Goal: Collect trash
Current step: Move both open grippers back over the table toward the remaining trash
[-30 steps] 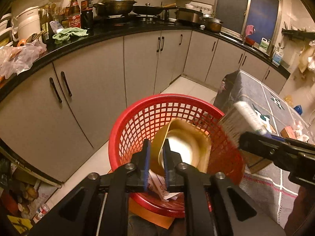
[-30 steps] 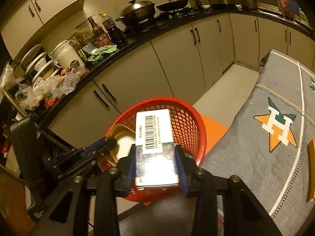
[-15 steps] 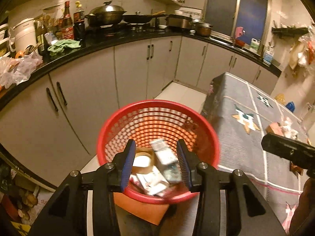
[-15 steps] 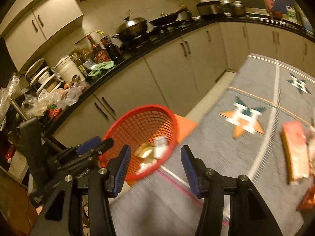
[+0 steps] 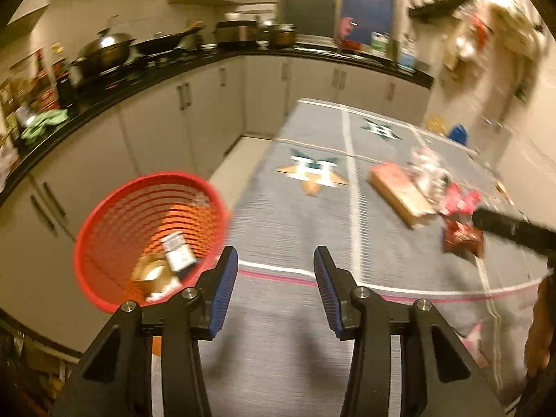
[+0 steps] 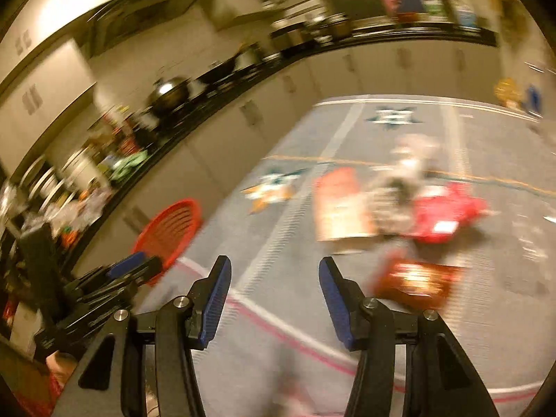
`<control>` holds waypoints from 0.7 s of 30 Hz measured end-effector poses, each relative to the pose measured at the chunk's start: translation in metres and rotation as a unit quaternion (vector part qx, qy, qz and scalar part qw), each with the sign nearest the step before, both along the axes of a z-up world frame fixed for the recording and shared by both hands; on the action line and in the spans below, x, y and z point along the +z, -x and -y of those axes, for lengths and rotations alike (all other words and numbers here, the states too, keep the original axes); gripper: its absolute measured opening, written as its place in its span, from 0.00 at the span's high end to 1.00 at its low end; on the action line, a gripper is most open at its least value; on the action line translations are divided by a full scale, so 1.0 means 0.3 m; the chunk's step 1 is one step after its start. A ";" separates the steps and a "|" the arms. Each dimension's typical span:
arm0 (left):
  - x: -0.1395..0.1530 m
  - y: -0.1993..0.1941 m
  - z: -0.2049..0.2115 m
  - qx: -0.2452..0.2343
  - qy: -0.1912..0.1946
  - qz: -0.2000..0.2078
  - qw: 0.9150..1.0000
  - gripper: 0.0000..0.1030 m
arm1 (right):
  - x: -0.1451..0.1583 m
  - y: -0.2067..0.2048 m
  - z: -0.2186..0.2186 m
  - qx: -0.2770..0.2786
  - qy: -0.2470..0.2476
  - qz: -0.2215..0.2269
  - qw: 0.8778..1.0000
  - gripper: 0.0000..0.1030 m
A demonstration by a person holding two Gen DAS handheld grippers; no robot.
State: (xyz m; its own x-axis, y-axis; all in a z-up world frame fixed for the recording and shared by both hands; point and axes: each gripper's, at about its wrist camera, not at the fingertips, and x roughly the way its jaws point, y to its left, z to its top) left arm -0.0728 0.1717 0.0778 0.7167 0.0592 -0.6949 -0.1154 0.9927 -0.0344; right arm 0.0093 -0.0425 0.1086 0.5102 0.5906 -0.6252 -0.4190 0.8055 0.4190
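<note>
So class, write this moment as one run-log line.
left hand-held gripper: opening, empty | right hand-held gripper: open, empty | red mesh plastic basket: holds trash | grey patterned tablecloth: trash remains

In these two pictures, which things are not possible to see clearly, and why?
- Trash pile on the grey cloth, right wrist view: motion blur, so the single pieces cannot be told apart.
- Dark red packet, left wrist view: print blurred, and the right gripper's black body overlaps its edge.
- Bottom of the red basket, left wrist view: partly hidden behind the left gripper.
- Countertop things, right wrist view: smeared and too small.
</note>
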 end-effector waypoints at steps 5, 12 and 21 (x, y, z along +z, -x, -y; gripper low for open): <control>-0.009 -0.025 0.161 -0.048 -0.015 -0.011 0.999 0.56 | 0.047 -0.045 0.305 -0.111 -0.002 0.009 0.994 0.45; -0.024 -0.055 0.338 -0.109 -0.027 -0.024 0.993 0.55 | -0.010 -0.187 0.581 -0.206 0.027 -0.019 0.978 0.59; -0.032 -0.097 0.402 -0.134 -0.015 -0.041 0.990 0.52 | -0.083 -0.193 0.513 -0.159 0.052 -0.029 0.986 0.93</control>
State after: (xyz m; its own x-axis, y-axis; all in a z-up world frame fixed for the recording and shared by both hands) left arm -0.0438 0.0512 0.0683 0.6501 -0.1045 -0.7526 0.1514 0.9885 -0.0065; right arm 0.0672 -0.1963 0.0838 0.6209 0.3384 -0.7071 -0.1162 0.9318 0.3439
